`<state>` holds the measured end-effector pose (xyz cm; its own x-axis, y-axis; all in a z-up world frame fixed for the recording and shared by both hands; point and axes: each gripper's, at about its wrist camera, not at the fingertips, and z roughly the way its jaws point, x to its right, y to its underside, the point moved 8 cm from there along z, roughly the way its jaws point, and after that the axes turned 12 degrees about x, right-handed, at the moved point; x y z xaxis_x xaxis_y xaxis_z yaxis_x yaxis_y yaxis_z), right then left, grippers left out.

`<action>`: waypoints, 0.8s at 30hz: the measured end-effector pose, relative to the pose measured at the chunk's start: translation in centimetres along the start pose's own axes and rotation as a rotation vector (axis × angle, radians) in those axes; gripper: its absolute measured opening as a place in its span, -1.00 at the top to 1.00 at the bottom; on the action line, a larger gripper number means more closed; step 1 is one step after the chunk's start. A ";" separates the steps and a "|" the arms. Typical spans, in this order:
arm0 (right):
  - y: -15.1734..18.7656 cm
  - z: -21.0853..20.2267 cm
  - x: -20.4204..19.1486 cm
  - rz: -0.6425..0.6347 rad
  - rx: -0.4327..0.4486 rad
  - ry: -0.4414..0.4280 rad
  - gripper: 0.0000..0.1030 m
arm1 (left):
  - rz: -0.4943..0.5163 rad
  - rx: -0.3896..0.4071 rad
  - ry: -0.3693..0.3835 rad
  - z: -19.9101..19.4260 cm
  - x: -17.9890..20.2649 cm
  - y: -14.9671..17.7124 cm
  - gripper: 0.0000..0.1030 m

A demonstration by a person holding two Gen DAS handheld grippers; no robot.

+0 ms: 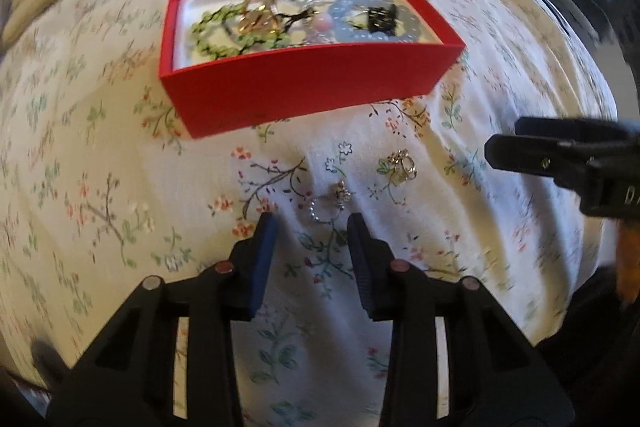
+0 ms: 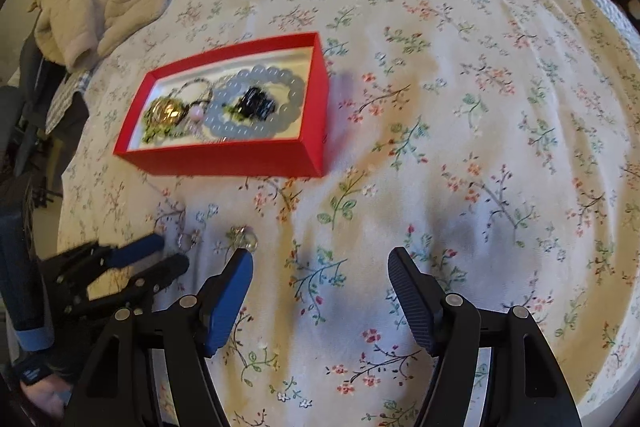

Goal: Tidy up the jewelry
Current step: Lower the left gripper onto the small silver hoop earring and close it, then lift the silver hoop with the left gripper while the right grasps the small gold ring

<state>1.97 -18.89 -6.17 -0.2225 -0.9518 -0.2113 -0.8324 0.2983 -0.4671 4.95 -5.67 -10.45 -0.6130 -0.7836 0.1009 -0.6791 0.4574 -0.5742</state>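
Left wrist view looks steeply down on a bed covered by a white floral sheet, which fills both pictures. On it sits the landmark, an open red box, already holding a blue-grey bead bracelet, a green beaded bracelet, gold pieces and a small black item.

Two loose pieces lie on the sheet just in front of the box. A small gold-toned ring cluster lies in front of the box's right half, and a silver ring with a small charm lies a little nearer the camera.

Left gripper points sharply down at the sheet in front of the box, its fingers narrowed to a modest gap, holding nothing; the silver ring lies just beyond the tips, toward the right finger. Right gripper hangs in front of and to the right of the box, also aimed steeply down, fingers spread wide and empty. Its left finger tip sits close beside the gold cluster.

Likely risks: the ring is tiny and flat on soft, wrinkled cloth, so closing fingers could pinch fabric instead, push the ring away, or snag its charm. The two grippers work close together and could bump.
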 end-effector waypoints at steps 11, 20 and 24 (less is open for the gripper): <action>2.3 0.6 -3.4 -0.325 0.130 -0.117 -0.39 | 0.173 0.118 0.061 0.0 0.6 0.4 0.24; 2.2 1.0 -4.0 -0.388 0.161 -0.179 -0.35 | 0.227 0.110 0.056 0.3 1.1 0.3 0.54; 1.6 1.3 -4.8 -0.401 0.168 -0.181 -0.27 | 0.246 0.099 0.034 0.3 1.4 0.3 0.64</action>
<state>2.37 -13.78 -7.00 0.2047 -0.9708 -0.1253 -0.7374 -0.0688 -0.6720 4.02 -6.83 -10.74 -0.7689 -0.6388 -0.0253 -0.4664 0.5876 -0.6612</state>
